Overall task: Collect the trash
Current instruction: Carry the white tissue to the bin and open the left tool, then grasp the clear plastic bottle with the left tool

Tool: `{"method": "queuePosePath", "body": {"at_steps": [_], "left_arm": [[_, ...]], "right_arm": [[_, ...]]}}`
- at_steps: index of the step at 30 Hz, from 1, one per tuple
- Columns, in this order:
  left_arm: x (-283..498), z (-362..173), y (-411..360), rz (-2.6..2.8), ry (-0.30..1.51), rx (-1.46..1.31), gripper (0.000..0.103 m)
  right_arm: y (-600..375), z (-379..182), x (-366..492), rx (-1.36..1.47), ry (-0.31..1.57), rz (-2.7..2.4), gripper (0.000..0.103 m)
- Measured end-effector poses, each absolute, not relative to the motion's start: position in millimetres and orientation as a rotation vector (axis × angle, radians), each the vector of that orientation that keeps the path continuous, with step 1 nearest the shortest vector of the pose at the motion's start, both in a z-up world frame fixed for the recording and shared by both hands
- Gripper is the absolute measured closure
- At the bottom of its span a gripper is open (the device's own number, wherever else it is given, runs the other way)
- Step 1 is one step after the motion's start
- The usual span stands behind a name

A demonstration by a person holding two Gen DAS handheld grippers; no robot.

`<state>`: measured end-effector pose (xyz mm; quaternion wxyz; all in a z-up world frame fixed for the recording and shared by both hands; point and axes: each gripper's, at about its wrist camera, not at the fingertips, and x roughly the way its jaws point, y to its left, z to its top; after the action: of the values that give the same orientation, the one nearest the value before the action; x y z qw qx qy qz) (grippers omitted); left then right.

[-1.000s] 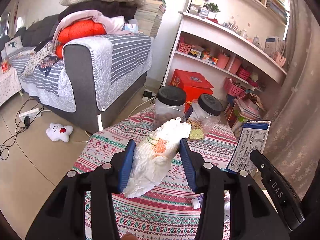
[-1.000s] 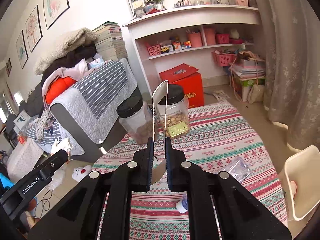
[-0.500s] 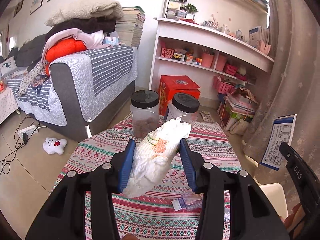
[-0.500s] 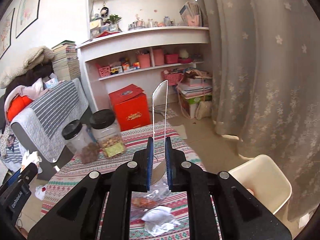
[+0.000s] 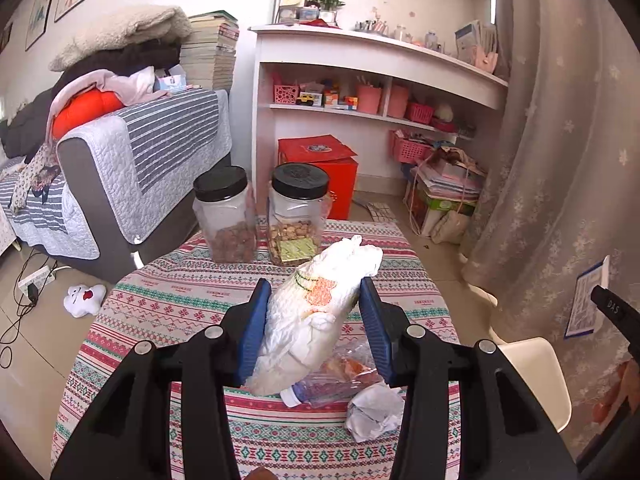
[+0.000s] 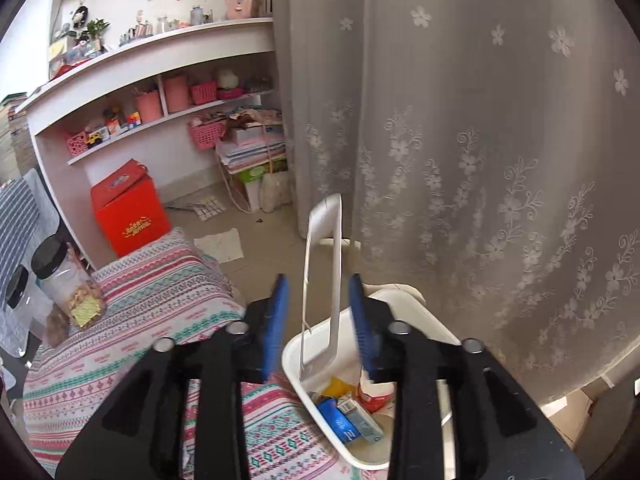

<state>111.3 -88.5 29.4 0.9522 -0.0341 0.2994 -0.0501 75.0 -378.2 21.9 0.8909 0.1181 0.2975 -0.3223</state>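
Left to right: the left claw (image 5: 314,328) is clamped on a crumpled white wrapper (image 5: 316,312), held above the desk (image 5: 168,300) in the frame's centre. Below it a clear plastic bag (image 5: 340,376) and a paper wad (image 5: 374,410) lie on the cloth, uncollected. The right claw (image 6: 316,320) has just been opening; a flat white packet (image 6: 324,276) stands loose between its parted jaws, over the white bin (image 6: 296,368) at lower right, which already holds scraps. Judged so: partly done. Both claws point downward and forward.
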Motion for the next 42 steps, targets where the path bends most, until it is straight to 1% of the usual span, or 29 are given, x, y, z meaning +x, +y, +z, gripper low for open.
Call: {"method": "queuePosePath", "body": {"at_steps": [1,3,4,6,13,24,26,27,28,29,30,31,35,36,38,42], "left_arm": [[110,29,-97,-0.116,0.612,-0.066,0.058],[107,30,-113,-0.147,0.613,-0.056,0.058],[104,31,-122,-0.166,0.61,-0.048,0.058],[101,33,-142,-0.215,0.613,-0.032,0.058],[97,25,-227,-0.365,0.685,-0.009,0.058],[81,21,-353,-0.555,0.705,0.086,0.057],[82,16,-372,-0.589,0.729,0.103,0.055],[82,13,-380,-0.607,0.742,0.107,0.054],[83,9,-388,-0.625,0.756,0.113,0.043],[84,6,-395,-0.642,0.767,0.121,0.036],[85,3,-400,-0.646,0.773,0.131,0.025],[84,0,-403,-0.647,0.776,0.141,0.024],[89,-10,-400,-0.637,0.818,0.169,0.024],[92,-13,-396,-0.628,0.83,0.173,0.022],[98,-18,-385,-0.596,0.852,0.186,0.018],[119,-30,-363,-0.505,0.907,0.292,0.018]], "right_arm": [[-383,24,70,0.246,0.605,-0.691,0.037],[-396,29,58,0.242,0.576,-0.724,0.026],[-402,32,52,0.242,0.558,-0.739,0.017],[-417,40,36,0.246,0.503,-0.799,0.007],[-476,60,-8,0.334,0.425,-0.91,0.007],[-539,58,-49,0.461,0.411,-1.005,0.007],[-546,57,-54,0.489,0.407,-1.016,0.007],[-549,56,-56,0.503,0.405,-1.023,0.007],[-552,55,-59,0.519,0.404,-1.027,0.007],[-555,55,-60,0.534,0.404,-1.03,0.007],[-557,54,-61,0.549,0.403,-1.034,0.007],[-559,53,-63,0.559,0.404,-1.035,0.007],[-558,50,-59,0.558,0.421,-1.021,0.007],[-556,49,-56,0.558,0.432,-1.009,0.007],[-552,46,-49,0.557,0.46,-0.98,0.007],[-538,39,-27,0.531,0.542,-0.889,0.007]]}}
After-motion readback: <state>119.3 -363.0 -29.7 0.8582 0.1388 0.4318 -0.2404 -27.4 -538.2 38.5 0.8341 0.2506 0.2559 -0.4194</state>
